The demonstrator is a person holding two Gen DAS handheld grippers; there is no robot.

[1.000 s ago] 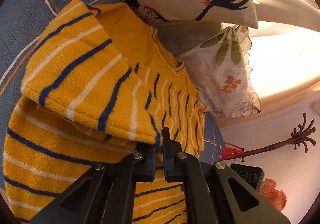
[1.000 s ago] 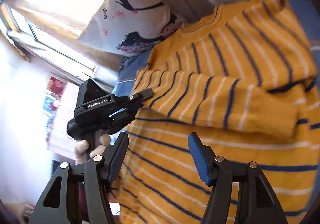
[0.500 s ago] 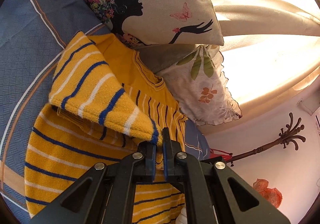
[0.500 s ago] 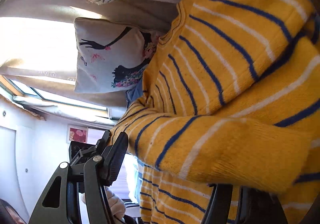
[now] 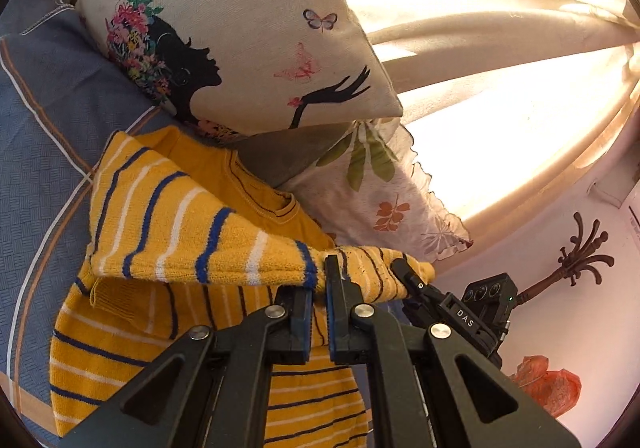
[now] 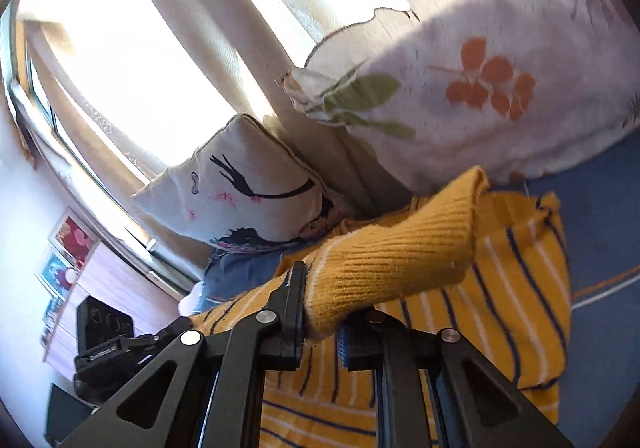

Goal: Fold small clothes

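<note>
A sleeve (image 5: 192,248) of the sweater (image 5: 168,368) is clamped by the left gripper (image 5: 318,308), its ribbed cuff (image 6: 400,260) by the right gripper (image 6: 320,324); laying them flat across the body is called for next.

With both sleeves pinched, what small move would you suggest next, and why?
Probably lower both cuffs onto the sweater body: the left tool and right tool each hold a sleeve lifted across the chest, not yet lying flat.

Each hand-held gripper (image 5: 318,312) (image 6: 320,324) is matte black with silver screws.
</note>
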